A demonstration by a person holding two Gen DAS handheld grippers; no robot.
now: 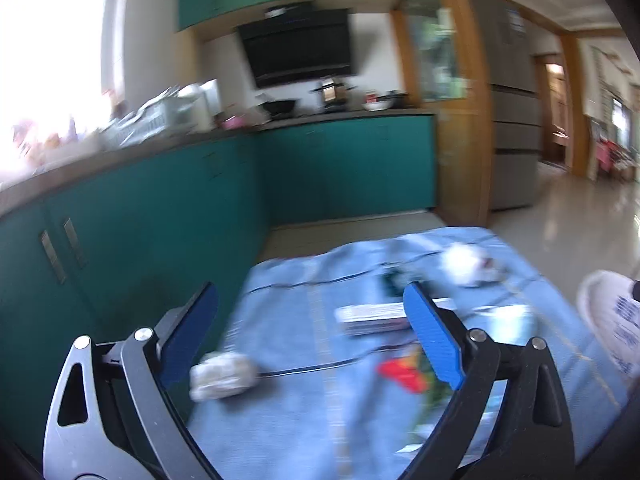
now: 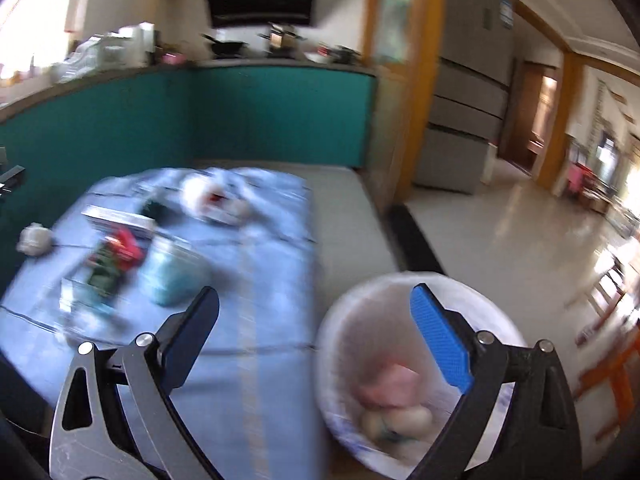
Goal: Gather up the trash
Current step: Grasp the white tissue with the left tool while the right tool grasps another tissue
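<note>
Below, white bin (image 2: 340, 344), pink wad (image 2: 390, 386), pale lumps (image 2: 400, 420)

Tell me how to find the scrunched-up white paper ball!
Look at the blue cloth spread in front of the teal kitchen cabinets. The white paper ball sits alone at the cloth's edge nearest those cabinets, away from the litter in the middle. It is small, round and plain white, unlike the red wrapper.

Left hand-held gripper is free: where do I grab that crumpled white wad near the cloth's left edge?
Take the crumpled white wad across its short middle, coming down from above. It lies loose on the blue cloth, apart from other trash, and the open left hand-held gripper looks wide enough.
</note>
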